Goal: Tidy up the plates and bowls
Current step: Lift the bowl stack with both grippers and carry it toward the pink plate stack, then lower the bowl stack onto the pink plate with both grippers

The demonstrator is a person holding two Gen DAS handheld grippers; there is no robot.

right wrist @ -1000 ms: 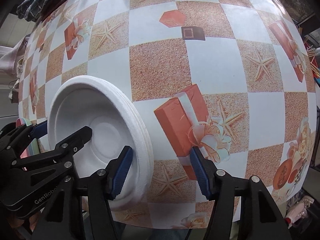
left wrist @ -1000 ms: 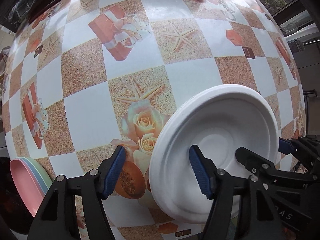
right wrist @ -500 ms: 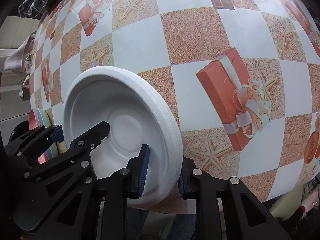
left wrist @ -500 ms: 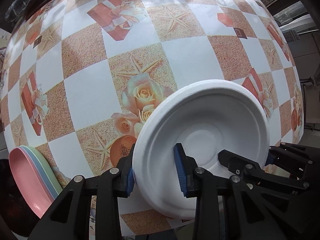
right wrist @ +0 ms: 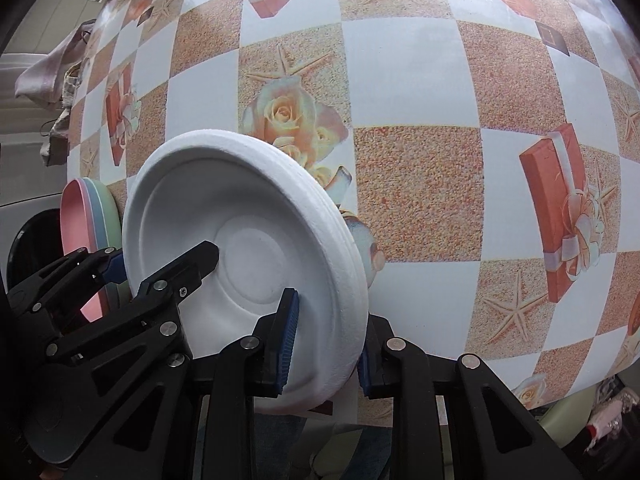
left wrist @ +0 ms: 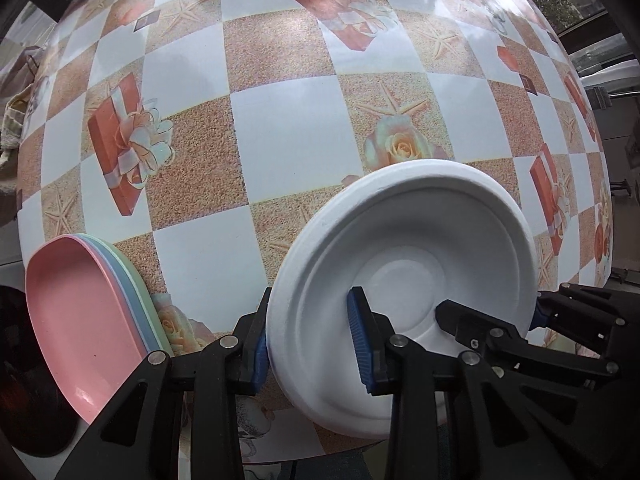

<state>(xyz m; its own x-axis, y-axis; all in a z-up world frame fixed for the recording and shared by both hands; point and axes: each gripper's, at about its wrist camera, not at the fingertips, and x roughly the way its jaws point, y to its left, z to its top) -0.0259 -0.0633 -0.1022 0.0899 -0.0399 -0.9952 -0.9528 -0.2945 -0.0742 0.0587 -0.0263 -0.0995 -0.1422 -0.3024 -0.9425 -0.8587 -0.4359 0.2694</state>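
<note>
A stack of white foam plates [left wrist: 404, 264] is held off the table between both grippers. My left gripper [left wrist: 312, 340] is shut on its left rim, one finger inside and one behind. My right gripper [right wrist: 324, 344] is shut on the opposite rim of the same stack, which also shows in the right wrist view [right wrist: 224, 216]. A stack of pastel plates, pink on top [left wrist: 76, 328], lies at the table's near left edge, to the left of the white stack; it also shows in the right wrist view [right wrist: 86, 216].
The table [left wrist: 280, 128] wears a checked cloth printed with gift boxes, roses and starfish. Its near edge runs just below the grippers. Cloth or bags [right wrist: 48, 76] hang past the far left edge.
Both grippers closed on the white plate stack's rims and carried it left along the table, toward the pastel plates, which now fill more of the left wrist view.
</note>
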